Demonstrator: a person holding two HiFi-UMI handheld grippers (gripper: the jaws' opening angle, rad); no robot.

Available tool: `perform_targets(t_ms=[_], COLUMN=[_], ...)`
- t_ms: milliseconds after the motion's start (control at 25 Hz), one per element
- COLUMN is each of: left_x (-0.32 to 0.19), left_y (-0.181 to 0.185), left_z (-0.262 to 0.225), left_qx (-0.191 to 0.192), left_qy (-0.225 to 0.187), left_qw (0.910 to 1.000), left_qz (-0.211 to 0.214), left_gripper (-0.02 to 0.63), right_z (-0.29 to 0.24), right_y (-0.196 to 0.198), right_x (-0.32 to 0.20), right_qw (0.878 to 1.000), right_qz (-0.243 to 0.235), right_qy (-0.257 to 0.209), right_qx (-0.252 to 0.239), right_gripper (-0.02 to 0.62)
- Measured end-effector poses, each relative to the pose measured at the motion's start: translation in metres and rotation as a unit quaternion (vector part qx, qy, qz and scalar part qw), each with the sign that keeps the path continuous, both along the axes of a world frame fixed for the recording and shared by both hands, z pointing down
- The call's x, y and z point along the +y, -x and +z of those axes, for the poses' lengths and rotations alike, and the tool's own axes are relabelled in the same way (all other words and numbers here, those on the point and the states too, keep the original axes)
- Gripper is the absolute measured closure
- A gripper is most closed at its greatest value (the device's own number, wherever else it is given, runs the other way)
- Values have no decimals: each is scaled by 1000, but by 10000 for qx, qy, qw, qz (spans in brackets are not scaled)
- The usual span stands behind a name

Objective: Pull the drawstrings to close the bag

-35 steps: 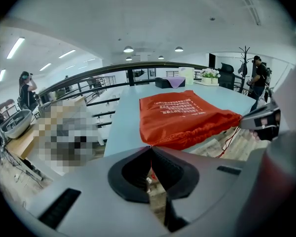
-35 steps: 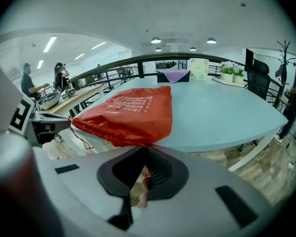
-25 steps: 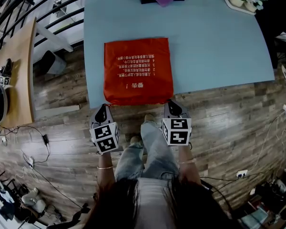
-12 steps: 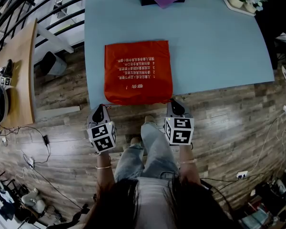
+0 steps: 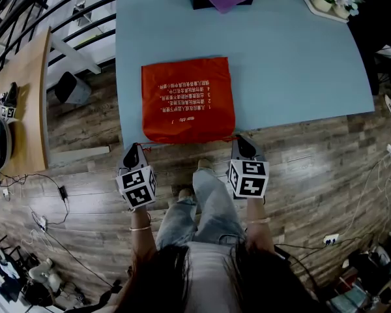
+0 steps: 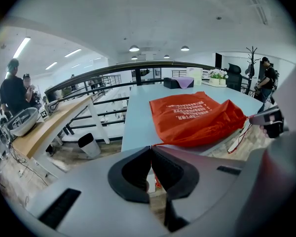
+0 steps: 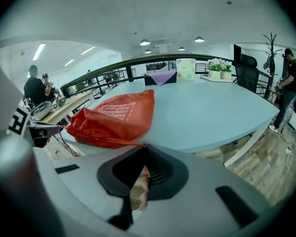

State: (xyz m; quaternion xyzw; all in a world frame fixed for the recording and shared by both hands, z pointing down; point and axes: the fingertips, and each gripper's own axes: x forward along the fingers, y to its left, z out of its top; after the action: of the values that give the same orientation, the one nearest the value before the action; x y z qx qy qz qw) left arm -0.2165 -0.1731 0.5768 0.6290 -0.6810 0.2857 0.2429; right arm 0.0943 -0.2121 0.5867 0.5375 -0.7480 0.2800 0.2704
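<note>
- One red bag (image 5: 188,100) lies flat at the near edge of the blue table (image 5: 293,64).
- My left gripper (image 5: 135,150) has its jaws pressed together, pinching the left drawstring (image 6: 160,144) off the bag's corner.
- My right gripper (image 5: 242,141) has its jaws clamped on the right drawstring (image 7: 121,142).
- Two strings, one per gripper.

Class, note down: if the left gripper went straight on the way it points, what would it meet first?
The left gripper would probably meet the bag at its near left corner on the table edge; depth is unclear.
</note>
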Motion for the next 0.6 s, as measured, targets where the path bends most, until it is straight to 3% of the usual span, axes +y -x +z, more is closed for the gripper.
perform_targets(t_ms=[600], left_x=[0], left_y=[15], left_z=[2], left_qx=[-35], left_qy=[26], left_qw=[9999], left_qz=[-103], left_gripper=[586], right_z=[2], right_y=[-15], right_x=[-2], right_qw=[9997], right_qz=[249], right_qy=[34], right_qx=[-7], right_gripper=[568])
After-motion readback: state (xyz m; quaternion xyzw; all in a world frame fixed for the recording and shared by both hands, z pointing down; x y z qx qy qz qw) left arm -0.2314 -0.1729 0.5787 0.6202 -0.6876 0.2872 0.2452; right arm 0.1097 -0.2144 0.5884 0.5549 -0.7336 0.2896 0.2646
